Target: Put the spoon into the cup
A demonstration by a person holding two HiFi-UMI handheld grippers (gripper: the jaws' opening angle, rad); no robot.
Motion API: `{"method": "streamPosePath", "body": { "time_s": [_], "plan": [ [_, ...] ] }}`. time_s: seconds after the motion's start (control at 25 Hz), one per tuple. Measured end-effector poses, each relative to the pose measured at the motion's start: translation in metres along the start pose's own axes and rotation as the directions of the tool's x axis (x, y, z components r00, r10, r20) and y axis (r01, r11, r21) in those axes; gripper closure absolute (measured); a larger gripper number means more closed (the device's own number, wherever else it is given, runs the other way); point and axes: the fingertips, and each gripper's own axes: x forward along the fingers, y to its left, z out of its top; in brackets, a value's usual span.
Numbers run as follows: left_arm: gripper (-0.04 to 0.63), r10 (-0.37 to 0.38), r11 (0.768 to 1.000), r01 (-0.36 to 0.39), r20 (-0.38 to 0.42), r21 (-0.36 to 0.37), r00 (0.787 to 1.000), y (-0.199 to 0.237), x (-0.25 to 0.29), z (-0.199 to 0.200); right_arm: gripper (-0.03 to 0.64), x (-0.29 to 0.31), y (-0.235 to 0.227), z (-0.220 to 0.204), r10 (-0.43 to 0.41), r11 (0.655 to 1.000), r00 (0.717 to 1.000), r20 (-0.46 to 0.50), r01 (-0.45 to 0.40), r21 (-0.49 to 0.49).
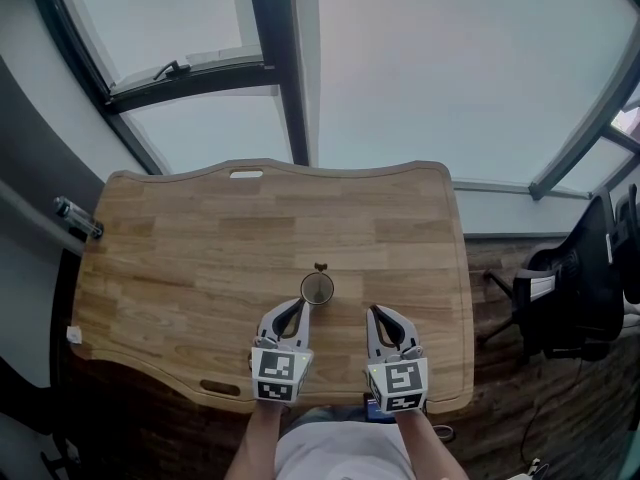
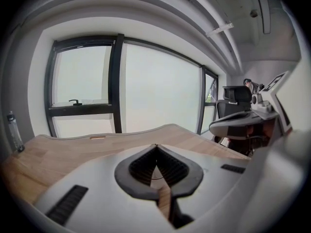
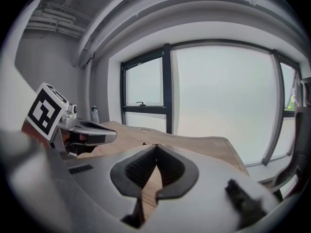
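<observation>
A small round cup stands on the wooden table, near the middle of its front half. A dark end of the spoon pokes out over the cup's far rim. My left gripper is shut and empty, its tips just left of the cup and close to it. My right gripper is also shut and empty, a short way right of the cup. In the left gripper view the jaws meet with nothing between them. The right gripper view shows the same, and the cup is hidden in both.
A bottle lies at the table's left edge. A black office chair stands on the floor to the right. Large windows rise behind the table's far edge. The left gripper shows at the left of the right gripper view.
</observation>
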Motion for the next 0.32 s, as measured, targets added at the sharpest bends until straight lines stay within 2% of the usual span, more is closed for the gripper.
{"method": "streamPosePath", "body": {
  "time_s": [0.32],
  "plan": [
    [0.581, -0.005, 1.0, 0.005, -0.009, -0.001, 1.0, -0.0042, -0.0013, -0.0018, 0.586, -0.0066, -0.0024, 0.0005, -0.012, 1.0, 1.0, 0.0, 0.012, -0.005]
  ]
}}
